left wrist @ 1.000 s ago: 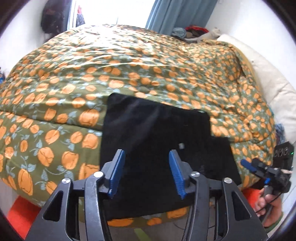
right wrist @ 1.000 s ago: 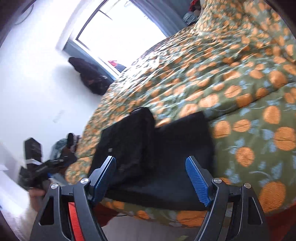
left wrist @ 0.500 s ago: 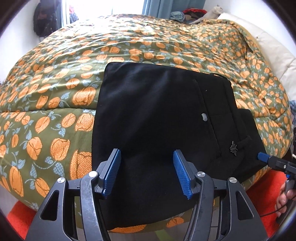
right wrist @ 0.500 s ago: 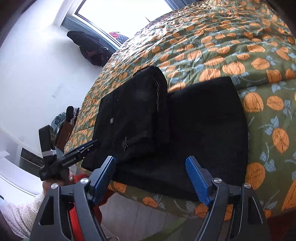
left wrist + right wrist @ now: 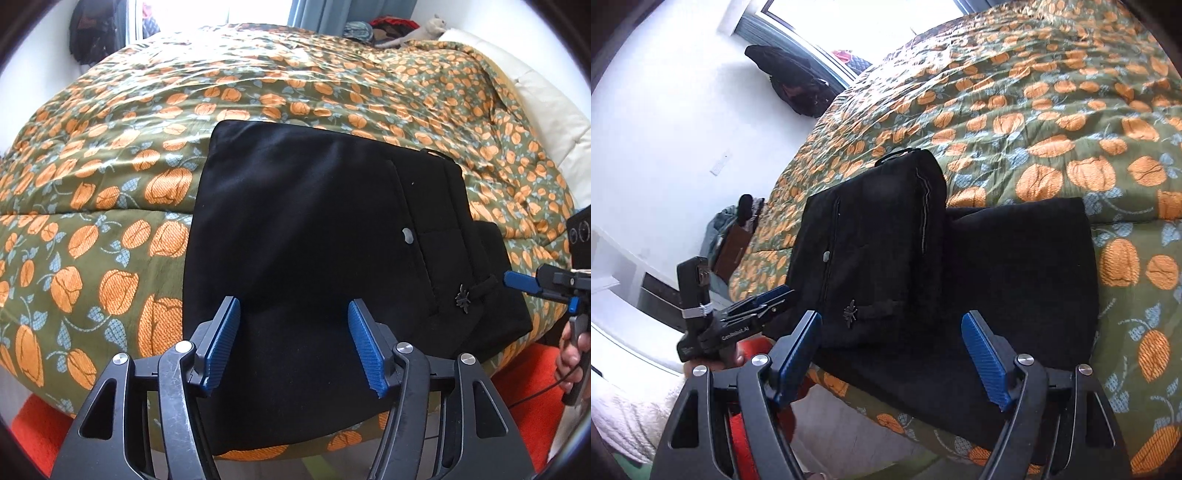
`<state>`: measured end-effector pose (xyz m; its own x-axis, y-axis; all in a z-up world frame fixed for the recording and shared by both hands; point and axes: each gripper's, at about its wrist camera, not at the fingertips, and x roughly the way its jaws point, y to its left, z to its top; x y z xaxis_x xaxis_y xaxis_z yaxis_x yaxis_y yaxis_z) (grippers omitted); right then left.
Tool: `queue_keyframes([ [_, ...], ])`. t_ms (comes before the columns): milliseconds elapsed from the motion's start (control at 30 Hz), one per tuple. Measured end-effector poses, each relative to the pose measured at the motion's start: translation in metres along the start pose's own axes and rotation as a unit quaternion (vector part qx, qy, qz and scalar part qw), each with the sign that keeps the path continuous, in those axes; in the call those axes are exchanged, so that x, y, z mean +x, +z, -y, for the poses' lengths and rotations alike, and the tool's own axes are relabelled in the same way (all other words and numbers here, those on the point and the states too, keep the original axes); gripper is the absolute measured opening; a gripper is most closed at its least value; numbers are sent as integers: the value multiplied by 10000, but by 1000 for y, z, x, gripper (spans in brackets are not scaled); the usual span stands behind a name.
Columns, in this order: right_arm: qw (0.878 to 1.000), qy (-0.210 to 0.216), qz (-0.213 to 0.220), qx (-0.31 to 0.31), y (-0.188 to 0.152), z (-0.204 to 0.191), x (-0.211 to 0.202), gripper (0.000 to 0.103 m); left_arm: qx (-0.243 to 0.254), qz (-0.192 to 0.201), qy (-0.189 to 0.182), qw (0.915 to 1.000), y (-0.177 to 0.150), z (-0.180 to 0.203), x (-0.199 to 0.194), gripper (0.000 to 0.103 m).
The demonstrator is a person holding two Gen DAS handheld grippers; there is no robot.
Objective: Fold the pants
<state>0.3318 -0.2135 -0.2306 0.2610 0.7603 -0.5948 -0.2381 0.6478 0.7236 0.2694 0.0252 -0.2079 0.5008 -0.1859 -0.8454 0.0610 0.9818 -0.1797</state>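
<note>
Left wrist: pillow (image 5: 546, 110) | right wrist: white sleeve (image 5: 631, 413), wall

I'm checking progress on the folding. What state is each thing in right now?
Pants: folded, lying flat on the bedspread, held by neither gripper.
Left gripper: open, jaws just widened, nothing pinched.
Right gripper: open, above the pants' near edge.
Bedspread: spread over the bed, slightly rumpled.
</note>
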Motion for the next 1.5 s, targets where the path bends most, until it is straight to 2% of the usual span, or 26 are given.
queue_keyframes([
  [67,9990,264,-123,329,10,14,4,75,-65,2,-41,10000,0,-2,0,63],
  [133,9984,262,-262,436,17,22,10,69,-101,0,-37,9999,0,-2,2,63],
  [267,9961,409,-768,121,20,12,34,54,-31,-27,23,10000,1,2,4,67],
  [333,9962,202,-829,-151,24,5,42,54,-57,-41,9,10000,3,1,5,67],
  [433,9955,98,-930,-163,27,9,50,54,-89,-50,-11,9999,5,1,6,67],
  [567,9883,342,-1361,-590,26,-3,61,54,-110,-49,4,9999,4,-1,7,69],
  [667,9809,25,-1679,-983,27,-9,68,53,-143,-54,-35,9999,5,-2,9,69],
  [767,9796,54,-1792,-911,31,-7,81,53,-123,-55,-5,9999,5,0,10,70],
  [867,9767,-63,-1828,-1123,30,-15,91,56,-114,-35,37,9999,3,0,11,71],
  [900,9751,-167,-1822,-1255,30,-19,92,49,-126,-36,40,9999,3,-1,12,72],
  [933,9741,-268,-1800,-1344,31,-22,91,26,-145,-46,20,9999,3,-2,12,72],
  [1067,9769,-420,-1590,-1365,31,-35,79,23,-239,-136,-24,9996,7,-3,9,71],
  [1133,9843,-227,-1317,-1152,35,-39,62,16,-353,-192,-166,9991,11,-3,1,71],
  [1233,9917,158,-916,-892,40,-42,24,15,-296,-10,-388,9988,16,5,-21,71],
  [1333,9945,216,-790,-651,36,-32,-6,15,-100,96,-481,9987,18,18,-33,72],
  [1500,9973,129,-722,9,17,12,-47,15,96,5,-541,9985,19,32,-31,72],
])
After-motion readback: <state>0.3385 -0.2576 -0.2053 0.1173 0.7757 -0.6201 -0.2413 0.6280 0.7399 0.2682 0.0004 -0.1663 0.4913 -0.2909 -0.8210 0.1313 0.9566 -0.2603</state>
